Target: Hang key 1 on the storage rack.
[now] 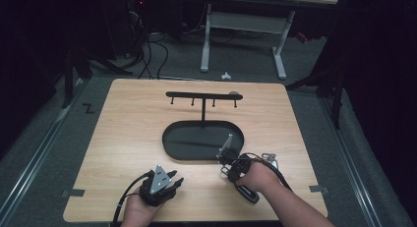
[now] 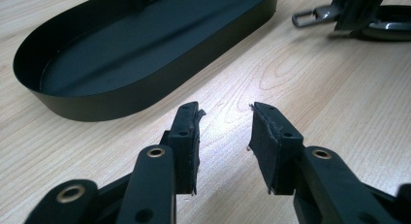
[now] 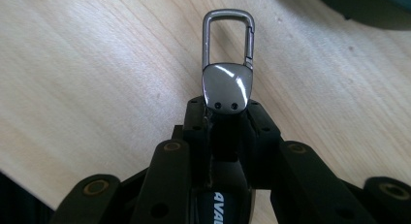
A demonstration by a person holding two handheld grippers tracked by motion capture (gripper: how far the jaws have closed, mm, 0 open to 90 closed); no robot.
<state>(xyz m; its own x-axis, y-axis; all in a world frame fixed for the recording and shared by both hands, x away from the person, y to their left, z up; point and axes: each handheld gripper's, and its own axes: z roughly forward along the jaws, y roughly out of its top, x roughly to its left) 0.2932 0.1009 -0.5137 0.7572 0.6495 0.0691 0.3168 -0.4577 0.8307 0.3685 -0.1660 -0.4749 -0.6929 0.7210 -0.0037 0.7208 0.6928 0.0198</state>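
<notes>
- The right hand-held gripper (image 3: 220,120) is clenching a key fob (image 3: 228,88), gripping its dark body so that the shiny metal head and the snap clip are sticking out past the fingertips, just above the counter (image 3: 97,64).
- In the high view the right hand-held gripper (image 1: 231,160) is sitting at the near right edge of the oval tray (image 1: 169,138), with the fob's metal end (image 1: 269,160) showing just to the right of the hand.
- The left hand-held gripper (image 2: 225,132) is resting released, its jaws standing apart over bare wood and holding nothing; in the high view it (image 1: 169,180) is lying near the front edge of the counter (image 1: 123,119).
- Judging by this, the pick-up step is done and the carrying step is beginning: the fob is likely heading for one of the small hooks on the rack (image 1: 203,95), which is rising on a post from the back of the tray.
- The next move is calling for lifting the fob over the tray wall (image 2: 145,90) and turning the clip's loop to face a hook.
- The tray rim and the central post are standing between gripper and hooks; the hooks are tiny, so alignment is looking fiddly.
- Behind the counter, a white desk frame (image 1: 280,50) and cables are sitting on the floor, well apart from the work.
</notes>
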